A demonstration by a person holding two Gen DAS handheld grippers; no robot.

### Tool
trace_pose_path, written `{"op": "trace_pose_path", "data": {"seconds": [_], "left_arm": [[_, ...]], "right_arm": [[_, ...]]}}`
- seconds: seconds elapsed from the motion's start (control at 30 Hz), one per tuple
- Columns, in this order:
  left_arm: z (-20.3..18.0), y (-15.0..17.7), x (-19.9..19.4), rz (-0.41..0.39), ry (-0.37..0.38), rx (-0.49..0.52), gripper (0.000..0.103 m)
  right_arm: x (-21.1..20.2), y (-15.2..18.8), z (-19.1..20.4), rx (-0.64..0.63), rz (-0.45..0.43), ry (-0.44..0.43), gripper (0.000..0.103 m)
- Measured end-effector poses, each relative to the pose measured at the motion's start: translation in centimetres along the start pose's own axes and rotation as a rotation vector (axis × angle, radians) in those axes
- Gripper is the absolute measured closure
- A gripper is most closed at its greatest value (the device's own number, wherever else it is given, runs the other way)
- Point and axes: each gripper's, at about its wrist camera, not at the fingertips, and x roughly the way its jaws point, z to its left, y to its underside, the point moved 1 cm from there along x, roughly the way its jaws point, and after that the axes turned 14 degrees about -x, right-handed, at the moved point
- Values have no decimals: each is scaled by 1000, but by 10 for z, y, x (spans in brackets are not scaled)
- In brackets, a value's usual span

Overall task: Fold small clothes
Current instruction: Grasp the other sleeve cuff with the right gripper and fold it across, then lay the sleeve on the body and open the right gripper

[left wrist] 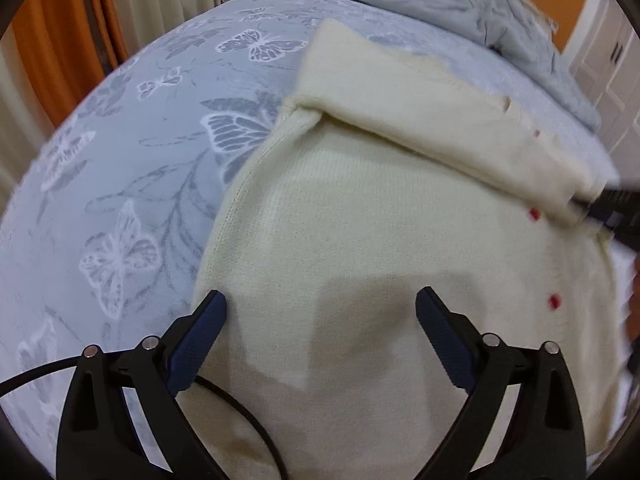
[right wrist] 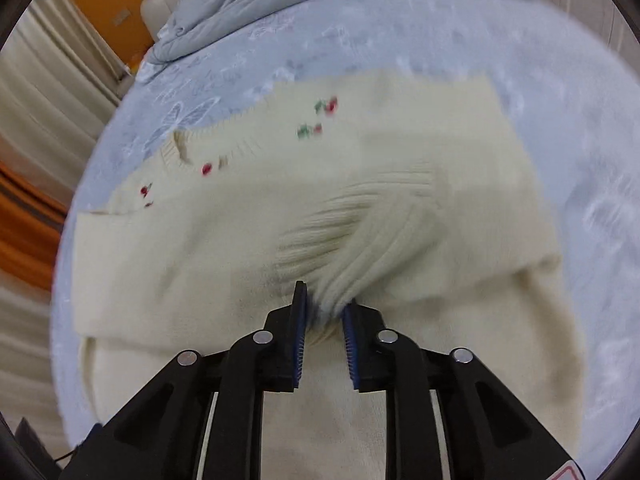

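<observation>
A small cream knit sweater (left wrist: 360,240) with red buttons and cherry embroidery lies on the bed. Its sleeve (left wrist: 420,104) is folded across the body. My left gripper (left wrist: 320,304) is open and empty just above the sweater's body, near its left edge. My right gripper (right wrist: 326,300) is shut on the sweater's ribbed cuff (right wrist: 348,236) and holds the sleeve over the body; it shows as a dark blur at the right edge of the left wrist view (left wrist: 616,208).
The bed has a light blue sheet with a butterfly pattern (left wrist: 120,184). A crumpled grey duvet (left wrist: 460,4) lies at the far end. Orange curtains (left wrist: 48,40) hang at the left. A black cable (left wrist: 240,408) runs by my left gripper.
</observation>
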Motion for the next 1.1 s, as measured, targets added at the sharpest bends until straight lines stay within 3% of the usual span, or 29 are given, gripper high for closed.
{"op": "trace_pose_path", "data": {"seconds": [0.07,0.13,0.23,0.37,0.4,0.43,0.47,0.5,0.53,0.57,0.6,0.67,0.77,0.8,0.83,0.93,0.97,1.0,1.1], "left_arm": [[7,-7,-10,-10,111,-87,9],[15,-19,-22,-31,221,-174,9],[18,-45,-28,-56,310,-258,7],[11,-82,-1,13,354,-414,7],[7,-90,11,42,332,-443,8],[2,-98,27,74,323,-491,9],[-2,-103,37,91,336,-524,12],[-5,-107,47,109,345,-555,24],[-9,-113,63,140,369,-598,50],[-11,-118,74,167,370,-634,63],[-10,-121,80,180,365,-658,87],[-6,-133,75,124,401,-705,93],[-6,-146,21,-135,464,-601,92],[-6,-145,13,-165,480,-571,92],[-7,-142,17,-153,469,-540,91],[-11,-126,62,-52,289,-473,92],[-6,-118,80,0,252,-485,92],[-2,-115,85,10,272,-498,91],[-2,-112,83,-22,292,-485,90]], "right_arm": [[-2,1,-3,29,-21,-45,63],[-4,0,-7,46,-33,-66,53],[-6,0,-10,70,-45,-89,49],[-3,-2,-29,171,-70,-97,51],[-2,-3,-32,186,-73,-92,53],[0,-5,-32,192,-69,-80,58],[5,-8,-30,183,-50,-48,76],[8,-13,-28,166,-33,-41,86],[11,-19,-24,142,-20,-41,90],[6,-28,-18,108,-29,-34,91],[-5,-39,-11,74,-68,-57,91],[-59,-65,10,-17,-269,-199,92],[-116,-75,23,-130,-496,-306,93],[-110,-73,19,-146,-493,-281,93],[-80,-71,10,-136,-395,-237,93],[29,-40,-26,-40,3,-105,93],[40,-26,-33,-37,0,-110,94],[30,-26,-32,-44,-59,-114,94],[8,-32,-24,-16,-127,-161,93]]}}
